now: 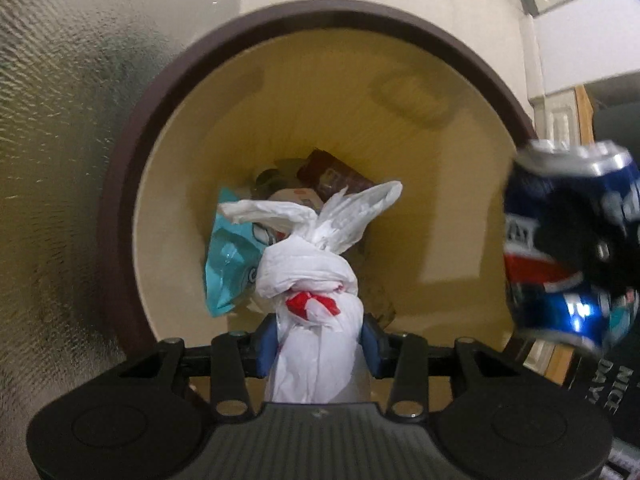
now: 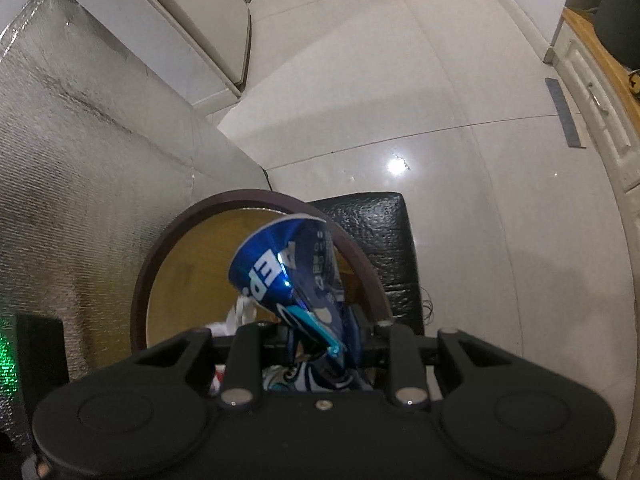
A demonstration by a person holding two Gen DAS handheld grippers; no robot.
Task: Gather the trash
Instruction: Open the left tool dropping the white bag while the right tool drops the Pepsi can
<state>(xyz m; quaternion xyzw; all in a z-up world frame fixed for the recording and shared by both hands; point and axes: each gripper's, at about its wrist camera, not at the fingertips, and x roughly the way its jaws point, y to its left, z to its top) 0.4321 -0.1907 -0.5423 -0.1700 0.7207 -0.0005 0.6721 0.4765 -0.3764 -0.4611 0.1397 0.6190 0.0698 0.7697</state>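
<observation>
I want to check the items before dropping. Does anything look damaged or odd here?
Yes. The blue can in the right gripper is crushed and bent. The white bag in the left gripper is knotted shut and looks intact above the bin.

Glossy pale tiled floor (image 2: pixel 420 92) with bright light glint. Silver quilted foil panel (image 2: pixel 80 152) at left, standing upright. Black textured block (image 2: pixel 380 232) on floor. White cabinet (image 2: pixel 596 120) with drawer handles at right, wooden top (image 2: pixel 600 44) above it. White door panels (image 2: pixel 200 20) at upper left. Green glow (image 2: pixel 8 360) at lower left edge.
</observation>
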